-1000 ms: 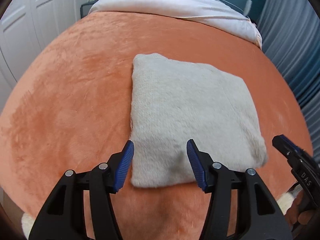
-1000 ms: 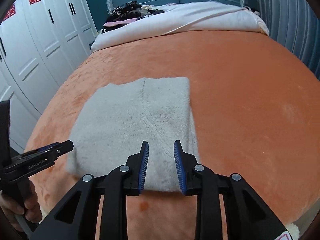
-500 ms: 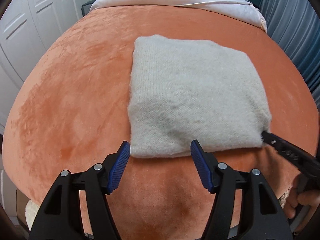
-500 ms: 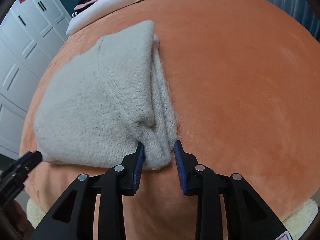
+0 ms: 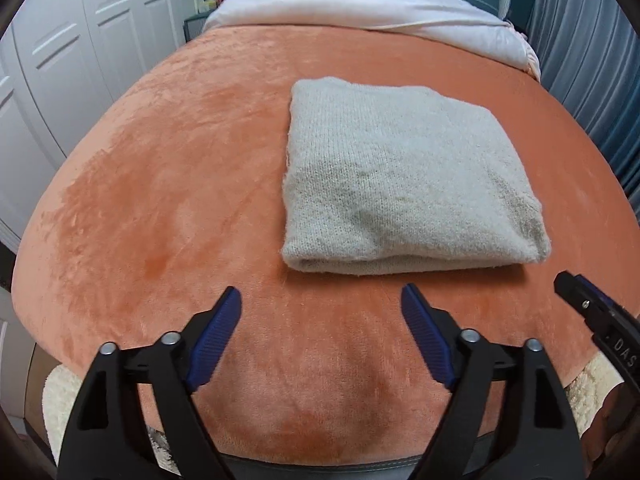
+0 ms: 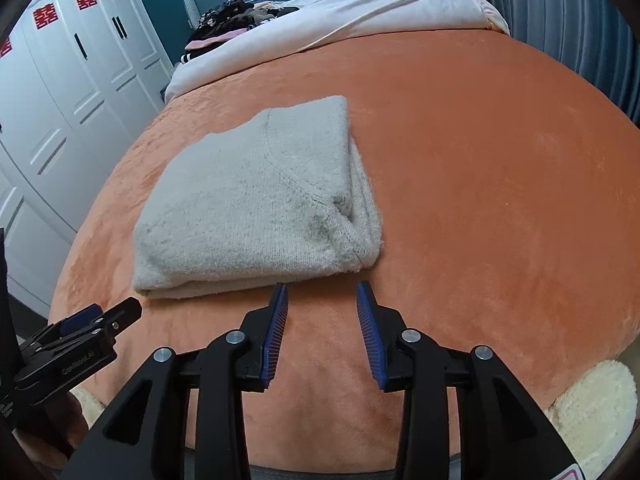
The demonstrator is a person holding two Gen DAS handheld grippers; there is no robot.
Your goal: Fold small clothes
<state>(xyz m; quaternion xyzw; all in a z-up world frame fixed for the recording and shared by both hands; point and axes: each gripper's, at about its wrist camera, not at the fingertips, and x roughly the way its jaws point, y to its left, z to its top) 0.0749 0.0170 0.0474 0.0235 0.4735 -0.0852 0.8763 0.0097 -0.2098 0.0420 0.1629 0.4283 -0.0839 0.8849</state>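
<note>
A pale grey knitted garment (image 5: 400, 176) lies folded into a thick rectangle on the orange blanket (image 5: 180, 184); it also shows in the right wrist view (image 6: 256, 200). My left gripper (image 5: 322, 300) is open and empty, just short of the garment's near edge. My right gripper (image 6: 322, 296) is open and empty, close to the garment's near right corner. Each gripper's tip shows in the other's view: the right gripper (image 5: 576, 296) at the lower right, the left gripper (image 6: 116, 312) at the lower left.
The orange blanket (image 6: 480, 180) covers a bed. A white duvet (image 5: 380, 12) and a pile of dark clothes (image 6: 228, 20) lie at the far end. White wardrobe doors (image 6: 60, 100) stand on the left, grey curtains (image 5: 592, 60) on the right. A cream fluffy rug (image 6: 592, 412) lies below the bed's near edge.
Both grippers have pulled back from the garment's near edge and stand off it. The right gripper's jaws have opened wider. The garment lies folded where it was.
</note>
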